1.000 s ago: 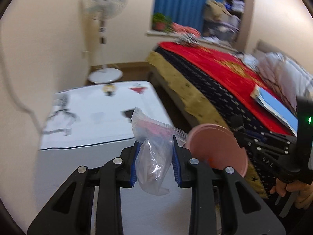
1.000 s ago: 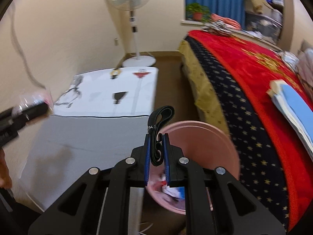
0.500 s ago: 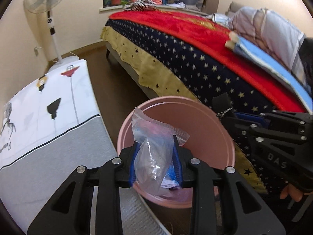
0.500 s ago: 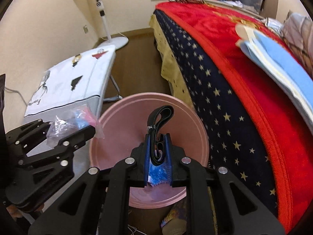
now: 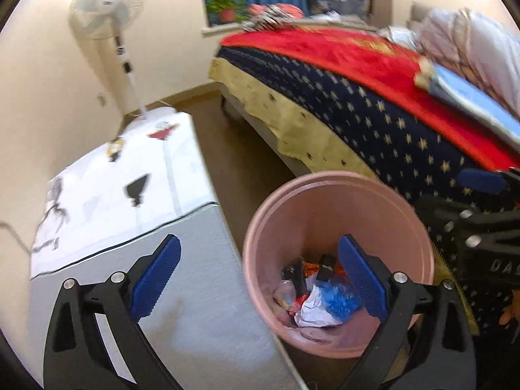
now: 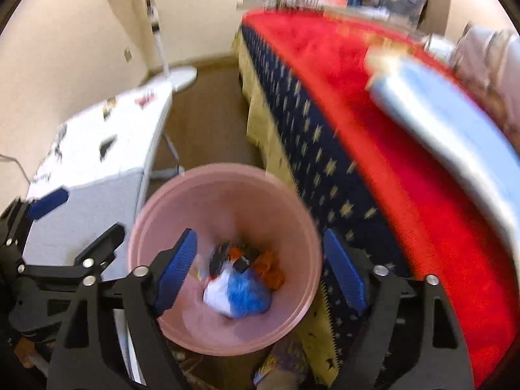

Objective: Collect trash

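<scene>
- The bed, the largest thing here, carries a red cover with a navy, star-dotted border; the right wrist view shows more of its long side, though blurred.
- One white table with dark printed figures stands beside the bed; the left wrist view shows its grey near edge sharply, while the right wrist view alone shows its metal leg.
- One standing fan rises past the table's far edge, its head whole only in the left wrist view.
- One pink bin stands on the floor between the table's near corner and the bed.
- The trash lies at the bin's bottom: a white-and-blue crumpled piece, orange scraps, dark bits, clear plastic. Separate pieces cannot be counted.
- The left gripper hovers above the bin's rim, jaws opening, nothing between the blue pads.
- The right gripper hangs over the bin's mouth, jaws likewise opening and empty; each view catches the other gripper at its edge.
</scene>
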Tool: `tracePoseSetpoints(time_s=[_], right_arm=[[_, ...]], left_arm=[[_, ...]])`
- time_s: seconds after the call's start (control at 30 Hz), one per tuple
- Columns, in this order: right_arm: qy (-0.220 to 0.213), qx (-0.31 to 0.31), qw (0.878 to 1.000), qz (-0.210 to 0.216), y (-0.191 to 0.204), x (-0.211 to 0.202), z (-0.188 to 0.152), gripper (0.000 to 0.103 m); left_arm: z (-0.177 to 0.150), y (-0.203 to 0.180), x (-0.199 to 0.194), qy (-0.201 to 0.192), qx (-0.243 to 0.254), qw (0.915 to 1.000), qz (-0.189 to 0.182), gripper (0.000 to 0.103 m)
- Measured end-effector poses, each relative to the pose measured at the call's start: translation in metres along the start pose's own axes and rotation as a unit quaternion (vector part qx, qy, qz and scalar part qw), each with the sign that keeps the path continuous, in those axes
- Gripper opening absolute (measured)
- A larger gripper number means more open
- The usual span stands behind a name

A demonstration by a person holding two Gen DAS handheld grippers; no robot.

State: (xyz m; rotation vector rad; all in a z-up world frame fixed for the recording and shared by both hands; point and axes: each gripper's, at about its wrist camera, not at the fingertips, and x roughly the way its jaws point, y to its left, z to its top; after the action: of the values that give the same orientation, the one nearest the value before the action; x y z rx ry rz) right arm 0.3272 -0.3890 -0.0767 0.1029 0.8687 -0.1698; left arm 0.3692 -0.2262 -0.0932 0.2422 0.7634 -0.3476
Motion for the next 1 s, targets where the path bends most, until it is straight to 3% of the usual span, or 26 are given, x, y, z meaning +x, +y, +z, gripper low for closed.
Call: tracePoseSetpoints(time_s=[0.13,0.23,0.3,0.43,0.57,0.8,1.0], right_arm=[[-0.12,-0.001,0.993,-0.01,0.014,-0.085,-0.006,0.098],[-0.177,0.002,0.984,-0.013,0.035,-0.143,-0.031,0.098],[-0.189,0.005,0.982,-0.009,0.048,-0.173,-0.058,0.098],[-0.176,0.002,0.984,0.018,0.075,-0.218,-0.131,0.098],[-0.153,-0.046,0.986,0.034,0.109,-0.25,-0.201,0.098],[-0.14,-0.061,0.987,0.042,0.123,-0.274,-0.239,0.098],[-0.149,-0.066,0.986,0.035,0.124,-0.288,-0.246,0.098]], left_arm=[[-0.011,0.031,-0.082,-0.053,-0.051,0.9973,0.009,0.094],[-0.035,0.053,-0.15,-0.06,-0.063,0.9944,0.061,0.094],[-0.057,0.064,-0.19,-0.072,-0.065,0.9916,0.085,0.094],[-0.114,0.08,-0.255,-0.06,-0.089,0.985,0.135,0.094],[-0.169,0.087,-0.297,-0.049,-0.136,0.9788,0.145,0.094],[-0.217,0.076,-0.325,-0.055,-0.15,0.9785,0.131,0.094],[-0.225,0.067,-0.338,-0.066,-0.145,0.978,0.134,0.094]])
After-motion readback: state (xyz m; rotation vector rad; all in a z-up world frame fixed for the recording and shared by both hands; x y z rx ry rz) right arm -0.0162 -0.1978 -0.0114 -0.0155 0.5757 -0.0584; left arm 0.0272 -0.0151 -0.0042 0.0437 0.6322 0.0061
